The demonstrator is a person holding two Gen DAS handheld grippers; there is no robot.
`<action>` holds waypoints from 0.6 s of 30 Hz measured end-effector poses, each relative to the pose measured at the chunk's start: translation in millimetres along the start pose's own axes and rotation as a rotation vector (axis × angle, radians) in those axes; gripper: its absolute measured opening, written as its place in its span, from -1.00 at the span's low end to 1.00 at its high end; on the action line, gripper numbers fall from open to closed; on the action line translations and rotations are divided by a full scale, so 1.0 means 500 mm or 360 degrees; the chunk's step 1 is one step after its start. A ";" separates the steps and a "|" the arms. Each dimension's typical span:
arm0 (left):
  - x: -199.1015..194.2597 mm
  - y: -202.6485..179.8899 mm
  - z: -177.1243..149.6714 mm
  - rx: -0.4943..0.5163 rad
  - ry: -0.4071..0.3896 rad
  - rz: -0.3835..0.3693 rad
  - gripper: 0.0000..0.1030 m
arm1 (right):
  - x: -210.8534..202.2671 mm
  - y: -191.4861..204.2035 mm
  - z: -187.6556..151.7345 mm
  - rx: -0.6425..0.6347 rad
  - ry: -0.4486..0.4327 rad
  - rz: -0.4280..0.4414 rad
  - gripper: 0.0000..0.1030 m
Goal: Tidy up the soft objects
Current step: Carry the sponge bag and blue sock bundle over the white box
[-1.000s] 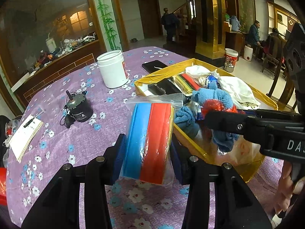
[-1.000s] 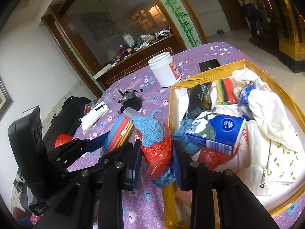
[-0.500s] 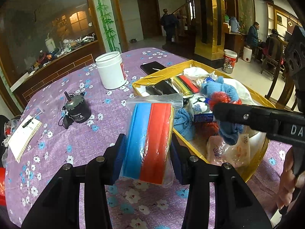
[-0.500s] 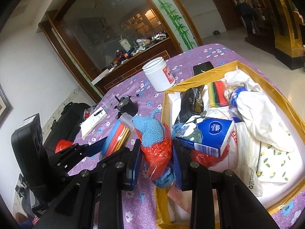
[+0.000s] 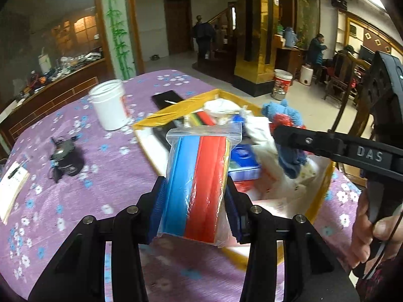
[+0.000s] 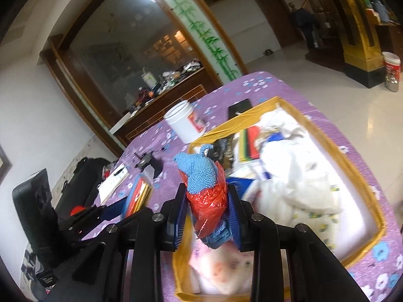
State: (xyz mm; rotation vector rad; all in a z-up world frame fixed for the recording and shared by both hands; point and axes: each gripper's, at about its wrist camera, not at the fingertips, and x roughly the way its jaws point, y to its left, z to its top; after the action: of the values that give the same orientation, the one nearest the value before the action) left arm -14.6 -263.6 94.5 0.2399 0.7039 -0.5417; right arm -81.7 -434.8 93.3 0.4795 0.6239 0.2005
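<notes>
Left gripper fingers clamp a bagged foam pack; right gripper fingers squeeze a blue-red cloth bundle over the yellow box.

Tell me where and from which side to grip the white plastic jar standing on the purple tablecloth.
Take the white jar around its cylindrical body, just under the lid, probably coming level from the open tablecloth side. It stands upright, so a side pinch suits it. The yellow box crowds its other side, and the lid may be too wide to span from above.
</notes>
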 end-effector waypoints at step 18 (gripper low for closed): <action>0.093 -0.097 -0.031 0.0064 0.0009 -0.0023 -0.18 | 0.030 -0.104 -0.028 0.0074 -0.0002 -0.0198 -0.40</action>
State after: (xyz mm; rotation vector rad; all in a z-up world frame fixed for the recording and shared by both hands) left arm -20.3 -316.2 50.2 0.2744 0.7011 -0.5696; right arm -76.0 -470.2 50.5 0.4840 0.6558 0.0678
